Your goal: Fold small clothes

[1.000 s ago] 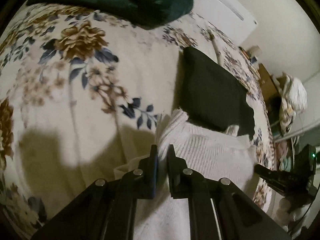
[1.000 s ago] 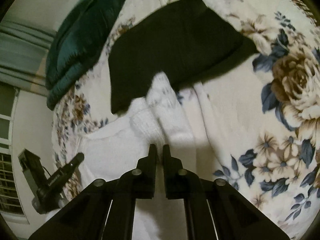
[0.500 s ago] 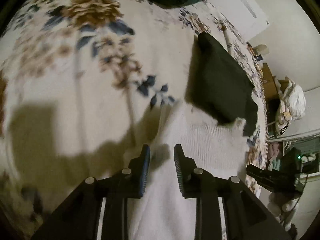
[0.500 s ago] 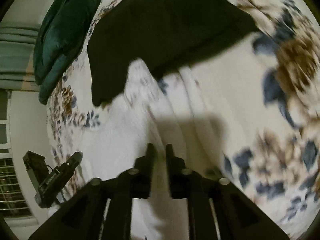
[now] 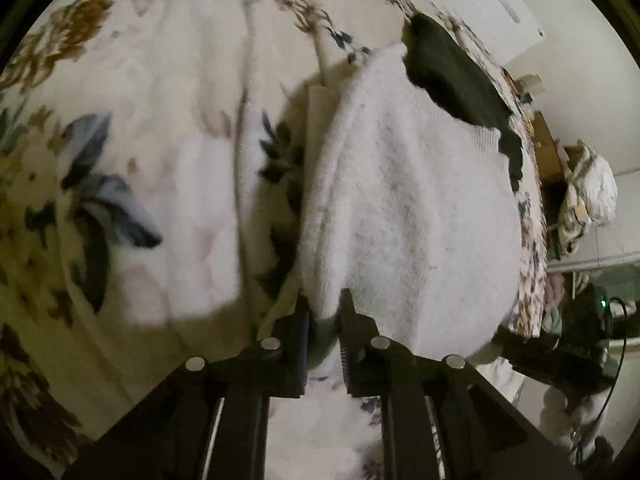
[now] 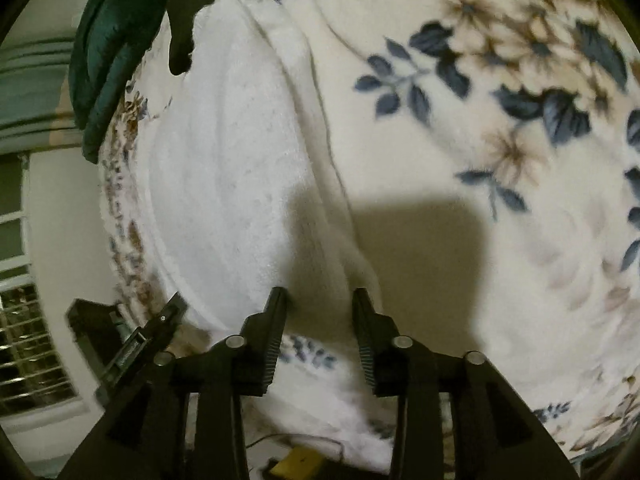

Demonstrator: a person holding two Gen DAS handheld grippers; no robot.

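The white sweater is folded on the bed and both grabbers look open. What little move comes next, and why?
Probably draw both grippers back and away. The left gripper and the right gripper both stand open at the near edge of the white sweater, which lies folded on the flowered blanket. Nothing is gripped, so this fold looks finished.

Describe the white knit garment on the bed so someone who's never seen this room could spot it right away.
Start from the floral blanket that covers the bed. Near its edge lies a black garment, and the white knit garment lies folded right against it, overlapping its near side. It is the only plain white, fuzzy piece there, unlike the black cloth and the dark green bedding further back.
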